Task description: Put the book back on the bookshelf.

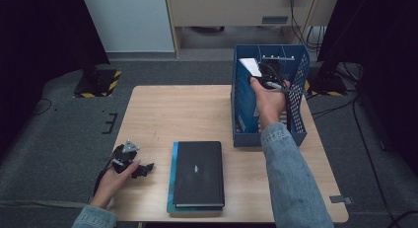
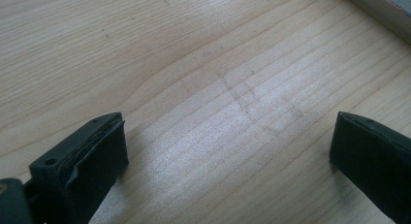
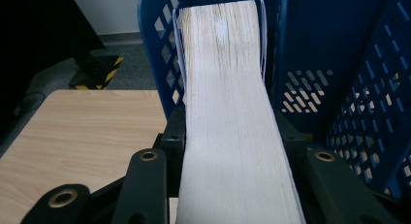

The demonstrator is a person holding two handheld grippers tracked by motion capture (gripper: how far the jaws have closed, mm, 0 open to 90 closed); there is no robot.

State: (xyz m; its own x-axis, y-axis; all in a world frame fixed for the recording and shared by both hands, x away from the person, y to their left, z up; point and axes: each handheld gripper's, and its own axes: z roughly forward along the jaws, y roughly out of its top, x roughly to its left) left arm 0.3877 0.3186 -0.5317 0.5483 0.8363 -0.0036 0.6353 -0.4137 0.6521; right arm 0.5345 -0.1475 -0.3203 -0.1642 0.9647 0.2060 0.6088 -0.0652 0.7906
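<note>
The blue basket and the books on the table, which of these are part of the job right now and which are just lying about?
In the job:
- right gripper, shut on the book
- blue basket, receiving that book

Lying about:
- black book on the blue book
- left gripper, open on the table

A light wooden table (image 1: 162, 114) stands on a grey carpeted floor (image 1: 59, 139). Beyond its far edge runs a pale wall panel (image 1: 128, 20) and a beige cabinet (image 1: 231, 8). Black-and-yellow striped stand bases (image 1: 97, 83) sit off the far left corner; cables (image 1: 367, 139) trail along the right edge.
</note>
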